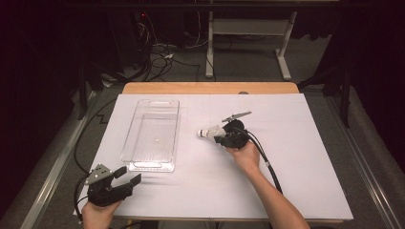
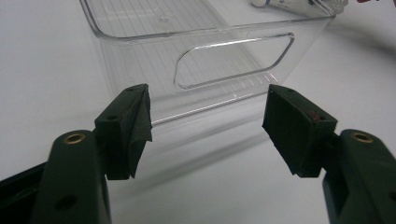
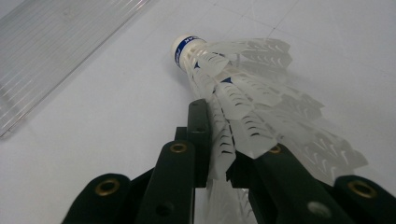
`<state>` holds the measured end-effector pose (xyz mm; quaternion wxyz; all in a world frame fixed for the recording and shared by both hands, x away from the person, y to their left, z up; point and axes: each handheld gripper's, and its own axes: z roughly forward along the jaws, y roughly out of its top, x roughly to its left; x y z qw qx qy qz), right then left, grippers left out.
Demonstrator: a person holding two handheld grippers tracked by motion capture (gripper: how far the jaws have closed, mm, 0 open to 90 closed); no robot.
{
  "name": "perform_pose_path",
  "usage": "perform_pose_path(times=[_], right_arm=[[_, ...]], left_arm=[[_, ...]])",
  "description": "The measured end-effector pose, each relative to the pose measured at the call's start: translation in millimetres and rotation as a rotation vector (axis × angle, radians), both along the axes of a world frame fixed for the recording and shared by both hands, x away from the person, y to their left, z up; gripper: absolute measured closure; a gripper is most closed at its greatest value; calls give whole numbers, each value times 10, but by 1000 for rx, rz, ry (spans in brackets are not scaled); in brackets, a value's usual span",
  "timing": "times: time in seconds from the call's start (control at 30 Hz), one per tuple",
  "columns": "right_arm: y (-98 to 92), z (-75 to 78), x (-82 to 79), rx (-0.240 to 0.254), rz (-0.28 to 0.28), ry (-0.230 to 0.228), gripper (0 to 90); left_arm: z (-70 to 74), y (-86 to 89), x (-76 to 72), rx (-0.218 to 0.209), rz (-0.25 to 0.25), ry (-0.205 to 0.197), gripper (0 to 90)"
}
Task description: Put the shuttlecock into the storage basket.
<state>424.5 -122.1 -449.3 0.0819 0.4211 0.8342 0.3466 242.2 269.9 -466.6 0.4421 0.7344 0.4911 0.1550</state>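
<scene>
A white feather shuttlecock [image 1: 208, 132] with a blue band on its cork lies on the white table right of centre, cork pointing left. My right gripper [image 1: 220, 137] is shut on its feather skirt. In the right gripper view the two black jaws pinch the feathers of the shuttlecock [image 3: 233, 79] at my right gripper [image 3: 224, 140], the cork pointing away. At the table's near left corner my left gripper [image 1: 128, 175] stands open with nothing between its jaws. In the left gripper view my left gripper [image 2: 208, 126] faces the near end wall of a clear plastic bin [image 2: 224, 65].
The clear rectangular bin [image 1: 129, 138] stands lengthwise left of centre, with nothing in it, and has a handle slot in each end. A white sheet [image 1: 296, 157] covers the wooden table. Cables and a desk frame [image 1: 248, 28] are on the floor beyond the far edge.
</scene>
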Motion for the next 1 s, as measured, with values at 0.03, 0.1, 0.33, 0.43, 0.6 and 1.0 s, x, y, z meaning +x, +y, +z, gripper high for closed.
perform_pose_path(times=[0.03, 0.1, 0.33, 0.43, 0.6, 1.0], right_arm=[[0, 0, -1, -1, -2, 0, 841], [-2, -4, 1, -3, -4, 0, 850], [-3, 0, -5, -22, -8, -8, 883], [-3, -1, -7, -29, -11, -12, 886], [-4, 11, -19, -38, -16, -20, 893], [-26, 46, -35, -39, -12, -21, 895]], left_arm=[[0, 0, 0, 0, 0, 0, 331], [1, 0, 0, 1, -1, 1, 331], [1, -1, 0, 2, -2, 2, 331], [0, -1, 0, 1, -2, 2, 331], [0, -2, 0, 2, -2, 1, 331], [-1, -2, 4, 4, -2, 2, 331]])
